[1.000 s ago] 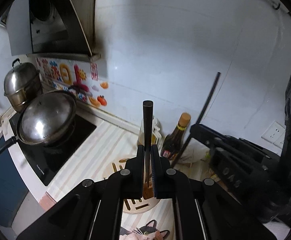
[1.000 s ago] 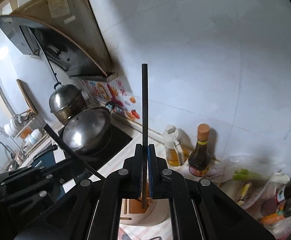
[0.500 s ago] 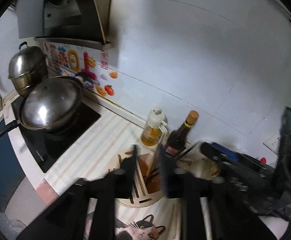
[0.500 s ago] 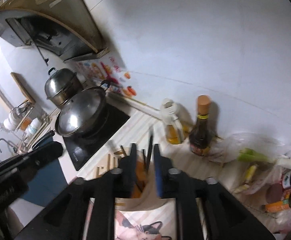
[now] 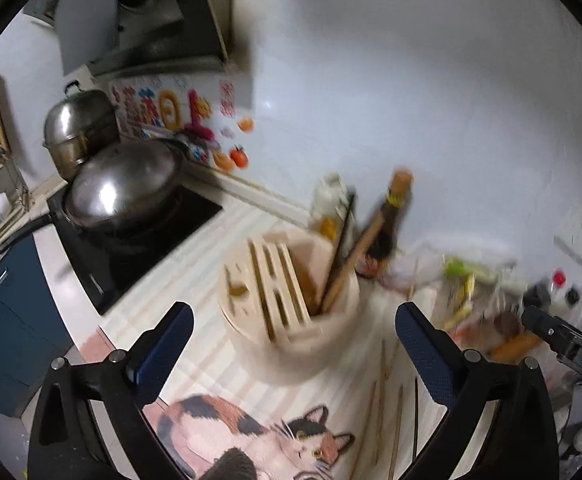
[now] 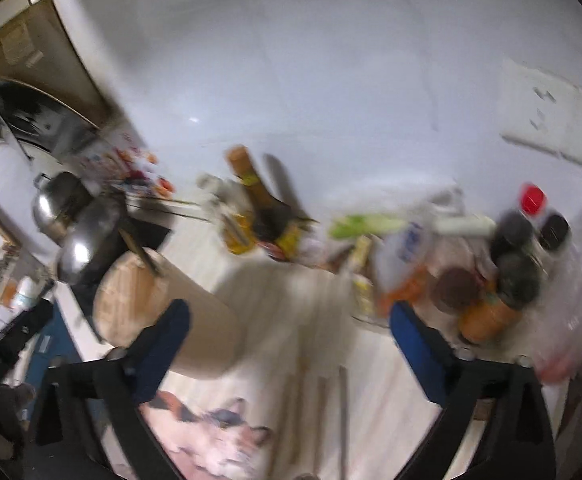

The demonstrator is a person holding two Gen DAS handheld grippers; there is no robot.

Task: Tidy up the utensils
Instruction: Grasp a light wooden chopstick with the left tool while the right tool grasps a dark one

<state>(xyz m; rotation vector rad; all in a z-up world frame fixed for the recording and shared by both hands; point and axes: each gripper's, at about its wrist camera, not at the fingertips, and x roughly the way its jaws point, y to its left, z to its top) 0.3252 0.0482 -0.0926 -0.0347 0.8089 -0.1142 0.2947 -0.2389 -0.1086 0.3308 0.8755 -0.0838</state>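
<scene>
A round pale wooden utensil holder (image 5: 291, 312) stands on the striped counter; it also shows in the right wrist view (image 6: 159, 304). Two chopsticks, one black (image 5: 345, 236) and one brown (image 5: 353, 262), lean in its open compartment. Several loose chopsticks (image 5: 395, 424) lie on the counter to its right; they also show in the right wrist view (image 6: 331, 412). My left gripper (image 5: 293, 340) is open and empty just in front of the holder. My right gripper (image 6: 289, 336) is open and empty, to the right of the holder. Both views are blurred.
A wok (image 5: 123, 184) sits on a black hob at left, with a steel pot (image 5: 79, 128) behind. Oil and sauce bottles (image 5: 387, 220) stand at the wall. Jars, bags and vegetables (image 6: 483, 264) crowd the right. A cat-print mat (image 5: 259, 436) lies in front.
Both grippers held a chopstick upright over the holder a second ago. They opened, the chopsticks dropped into the holder, and both grippers have pulled back, the right one swinging rightward.
</scene>
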